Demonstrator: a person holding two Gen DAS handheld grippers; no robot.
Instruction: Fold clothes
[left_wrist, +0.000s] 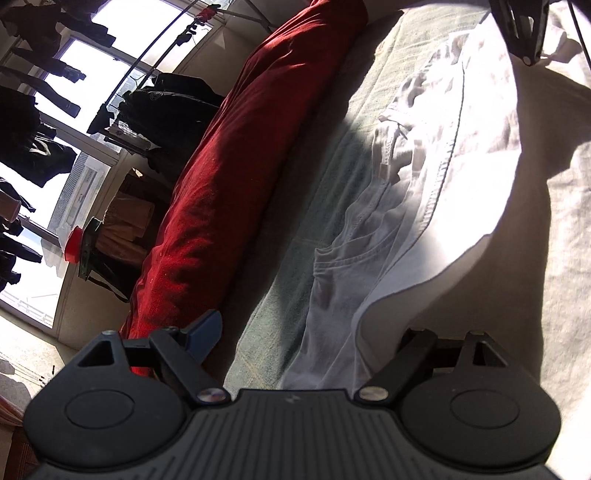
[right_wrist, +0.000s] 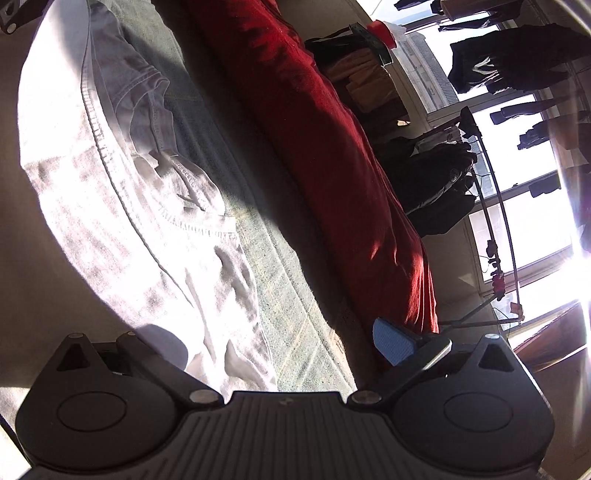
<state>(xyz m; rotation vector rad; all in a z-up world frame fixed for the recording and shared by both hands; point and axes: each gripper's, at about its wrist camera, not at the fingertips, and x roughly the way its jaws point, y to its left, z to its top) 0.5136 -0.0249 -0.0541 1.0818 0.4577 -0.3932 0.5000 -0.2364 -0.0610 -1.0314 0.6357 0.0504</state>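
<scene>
Left wrist view: the biggest thing is the bed (left_wrist: 325, 206), under a pale green cover, and along its far edge lies one long red bolster (left_wrist: 229, 177). One white shirt (left_wrist: 436, 155) is spread on the cover and runs across it from the near edge toward the far one. A stitched hem, a collar with a label and a loose sleeve bunch up along the side nearer the bolster. I count one garment on the bed. Whether it is already folded over once I cannot tell; a smooth white layer overlaps the wrinkled part, which would fit either a fold made or cloth merely laid out.

The shirt looks like thin cotton: light, limp, not slippery, and likely to sag and crease when lifted. My judgement is that the stitched hem or the shoulder seam gives the firmest hold, pinched at two well-apart spots.

Beyond the bed, dark clothes hang on a rack (left_wrist: 162, 99) by the window, several of them, too merged to count.

The left gripper (left_wrist: 306, 332) stands with its fingers wide apart, low over the shirt, holding nothing. The right gripper (right_wrist: 255, 354) is likewise spread, empty, over the shirt's (right_wrist: 122, 192) near part; one blue pad (right_wrist: 391, 343) shows.
</scene>
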